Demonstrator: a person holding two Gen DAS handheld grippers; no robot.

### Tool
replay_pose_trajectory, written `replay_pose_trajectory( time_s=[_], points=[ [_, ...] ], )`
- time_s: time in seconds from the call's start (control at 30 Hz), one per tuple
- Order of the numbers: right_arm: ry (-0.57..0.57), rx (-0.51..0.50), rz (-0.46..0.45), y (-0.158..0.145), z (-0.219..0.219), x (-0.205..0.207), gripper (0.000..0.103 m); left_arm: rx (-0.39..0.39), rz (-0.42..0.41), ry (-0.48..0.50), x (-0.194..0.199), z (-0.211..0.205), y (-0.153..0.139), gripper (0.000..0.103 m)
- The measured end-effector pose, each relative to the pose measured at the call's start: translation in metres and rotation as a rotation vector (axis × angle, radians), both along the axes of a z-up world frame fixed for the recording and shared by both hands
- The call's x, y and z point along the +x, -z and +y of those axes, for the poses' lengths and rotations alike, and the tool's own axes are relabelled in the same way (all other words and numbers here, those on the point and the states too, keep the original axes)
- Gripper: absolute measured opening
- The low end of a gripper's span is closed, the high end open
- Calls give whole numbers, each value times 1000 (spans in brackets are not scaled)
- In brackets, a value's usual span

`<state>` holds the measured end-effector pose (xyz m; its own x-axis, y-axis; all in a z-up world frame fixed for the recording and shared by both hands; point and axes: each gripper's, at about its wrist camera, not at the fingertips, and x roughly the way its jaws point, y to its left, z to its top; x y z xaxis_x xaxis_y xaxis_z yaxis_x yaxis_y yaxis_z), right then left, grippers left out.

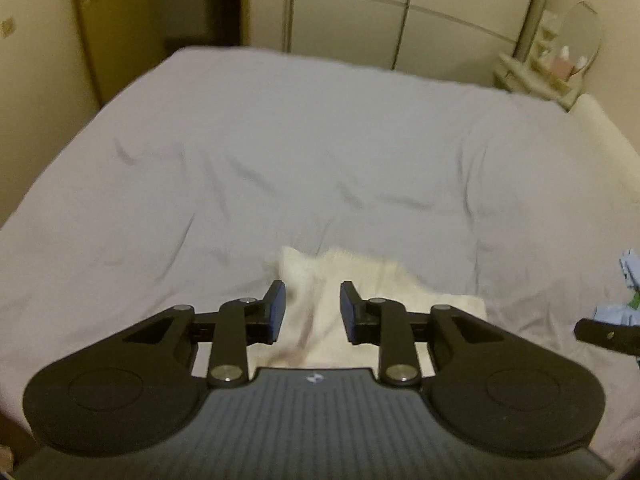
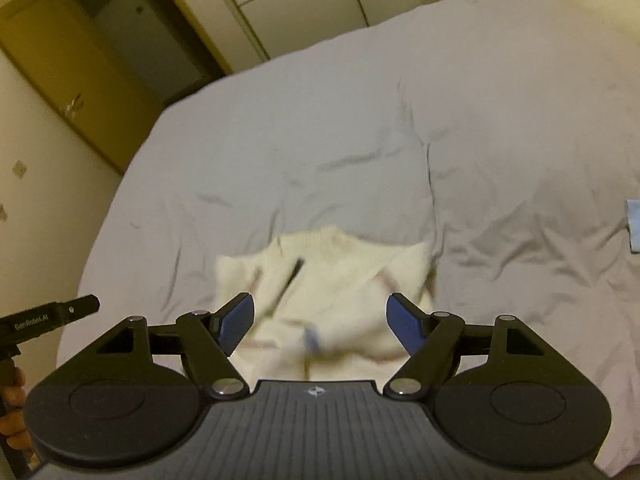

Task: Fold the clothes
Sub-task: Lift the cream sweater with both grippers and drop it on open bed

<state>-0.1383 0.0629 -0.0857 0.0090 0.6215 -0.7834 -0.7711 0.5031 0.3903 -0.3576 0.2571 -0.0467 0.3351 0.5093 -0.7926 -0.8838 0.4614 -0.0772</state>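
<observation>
A cream knitted sweater (image 2: 332, 280) lies in a folded bundle on the pale lilac bed sheet (image 2: 360, 140), near the bed's front edge. My right gripper (image 2: 320, 320) hovers just above its near part, jaws wide apart with nothing between them. The sweater (image 1: 360, 276) also fills the gap ahead of my left gripper (image 1: 313, 312), which is open too, its blue pads not touching the cloth. The left gripper's body shows in the right wrist view at the far left, held by a hand (image 2: 12, 412).
The bed sheet (image 1: 280, 152) spreads wide and wrinkled beyond the sweater. Light blue cloth (image 1: 628, 280) lies at the right edge. Wardrobe doors (image 1: 360, 8) stand behind the bed, a small dressing table with a mirror (image 1: 568, 52) at the back right.
</observation>
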Motion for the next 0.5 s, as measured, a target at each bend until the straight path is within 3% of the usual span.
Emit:
replay_pose_trajectory(
  time_s=[0.13, 0.3, 0.5],
  points=[
    [-28, -29, 3, 2, -5, -4, 78, -28, 36, 3, -24, -31, 4, 27],
    [-68, -71, -20, 8, -19, -21, 79, -59, 63, 24, -26, -71, 9, 32],
    [-93, -105, -71, 10, -65, -40, 87, -43, 107, 53, -25, -130, 10, 39]
  ],
)
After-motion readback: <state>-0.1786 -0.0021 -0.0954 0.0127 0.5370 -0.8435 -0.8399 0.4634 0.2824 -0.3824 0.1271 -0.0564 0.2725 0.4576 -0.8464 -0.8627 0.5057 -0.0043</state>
